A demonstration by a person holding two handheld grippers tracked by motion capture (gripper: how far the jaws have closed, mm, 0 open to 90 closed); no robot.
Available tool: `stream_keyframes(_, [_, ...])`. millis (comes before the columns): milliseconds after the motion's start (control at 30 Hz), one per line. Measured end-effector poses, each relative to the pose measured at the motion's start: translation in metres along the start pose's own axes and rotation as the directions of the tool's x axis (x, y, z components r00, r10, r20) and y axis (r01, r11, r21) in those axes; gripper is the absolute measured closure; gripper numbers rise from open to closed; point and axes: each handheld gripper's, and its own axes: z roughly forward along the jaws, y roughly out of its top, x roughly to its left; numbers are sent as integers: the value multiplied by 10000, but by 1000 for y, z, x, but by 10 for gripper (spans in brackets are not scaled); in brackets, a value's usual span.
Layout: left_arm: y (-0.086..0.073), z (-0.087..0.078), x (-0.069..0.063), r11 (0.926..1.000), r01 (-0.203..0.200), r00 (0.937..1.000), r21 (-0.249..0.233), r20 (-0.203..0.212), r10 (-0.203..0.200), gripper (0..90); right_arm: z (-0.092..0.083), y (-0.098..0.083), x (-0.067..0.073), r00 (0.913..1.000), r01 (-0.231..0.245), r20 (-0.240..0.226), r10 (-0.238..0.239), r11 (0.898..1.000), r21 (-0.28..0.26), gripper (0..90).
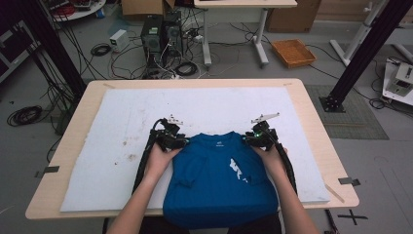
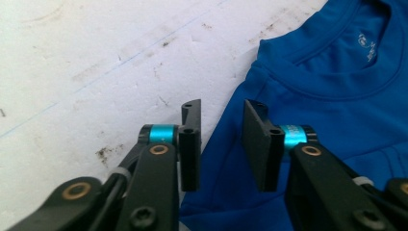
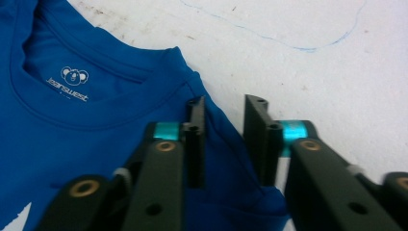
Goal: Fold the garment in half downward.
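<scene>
On the table (image 1: pixel 311 105), largest first:
Mat: a white sheet (image 1: pixel 122 117), stained at near left, under everything.
Shirt: my blue T-shirt (image 1: pixel 214 180) lies near centre, sleeves folded in, hem over the near edge.
Left tongs: my left gripper (image 2: pixel 221 144), jaws spread, straddling the shirt's left shoulder edge.
Right tongs: my right gripper (image 3: pixel 223 139), jaws spread over the right shoulder seam; nothing pinched.
Risk: I judge a shallow bite could catch one layer only, so the folded sleeves fall loose on lifting.
Writing: neck label (image 3: pixel 70 82) reads "jeanswest" beneath a koala mark.
</scene>
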Motion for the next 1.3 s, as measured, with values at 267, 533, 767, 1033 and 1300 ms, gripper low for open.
stream_keyframes(267, [-1, 0, -5, 9993, -346, 9993, -105, 161, 348, 874, -2, -2, 0, 9996, 261, -137, -263, 9995, -150, 879])
stream_keyframes(533, [-1, -3, 7, 9983, -65, 9997, -581, 239, 79, 879, -4, 3, -8, 9996, -91, -279, 75, 9983, -583, 882])
stream_keyframes(767, [21, -6, 20, 9959, 9, 9997, -906, 255, 14, 881, -1, 19, -13, 9997, -141, -218, 122, 9962, -858, 883])
stream_keyframes(1033, [50, -9, 39, 9935, -107, 9999, -1130, 104, 120, 880, 0, 43, -29, 9977, -654, -288, 619, 9872, -1456, 883])
stream_keyframes(1300, [50, -8, 39, 9929, -163, 9994, -1181, 293, 199, 880, -5, 44, -31, 9958, -856, -453, 797, 9851, -1494, 882])
